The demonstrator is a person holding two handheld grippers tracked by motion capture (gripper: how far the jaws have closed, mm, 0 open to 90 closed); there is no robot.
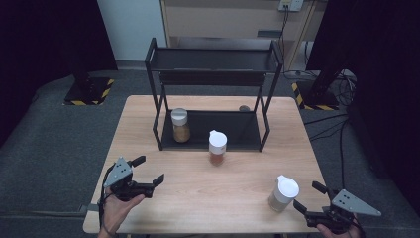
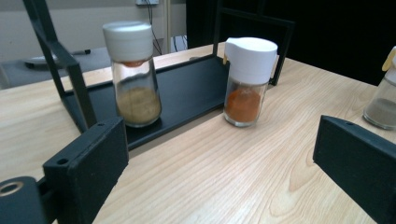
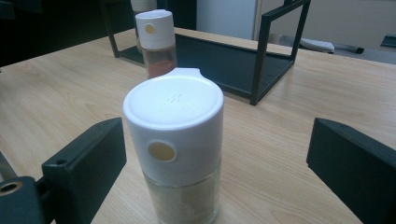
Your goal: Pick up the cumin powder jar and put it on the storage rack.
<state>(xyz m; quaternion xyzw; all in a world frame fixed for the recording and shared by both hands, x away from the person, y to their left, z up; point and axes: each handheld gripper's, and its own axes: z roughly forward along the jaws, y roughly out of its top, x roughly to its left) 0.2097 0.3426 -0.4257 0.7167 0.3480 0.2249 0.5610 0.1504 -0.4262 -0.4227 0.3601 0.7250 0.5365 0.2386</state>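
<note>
My right claw (image 1: 308, 196) is wide open, jaws well apart, with the pale jar (image 1: 283, 193) standing upright just ahead of it and between the jaw lines, not touching either one. In the right gripper view that jar (image 3: 175, 149) sits dead centre, white cap up, beige powder at the bottom. Further out past it is the red jar (image 3: 158, 44), standing on the table (image 1: 198, 198) just in front of the black rack (image 1: 213, 89).

My left claw (image 1: 148, 171) is open too, holding nothing. From it, the red jar (image 2: 246, 81) is ahead and a bit right, and the tan jar (image 2: 133, 74) is ahead-left, standing on the rack's bottom shelf (image 2: 187, 93).
</note>
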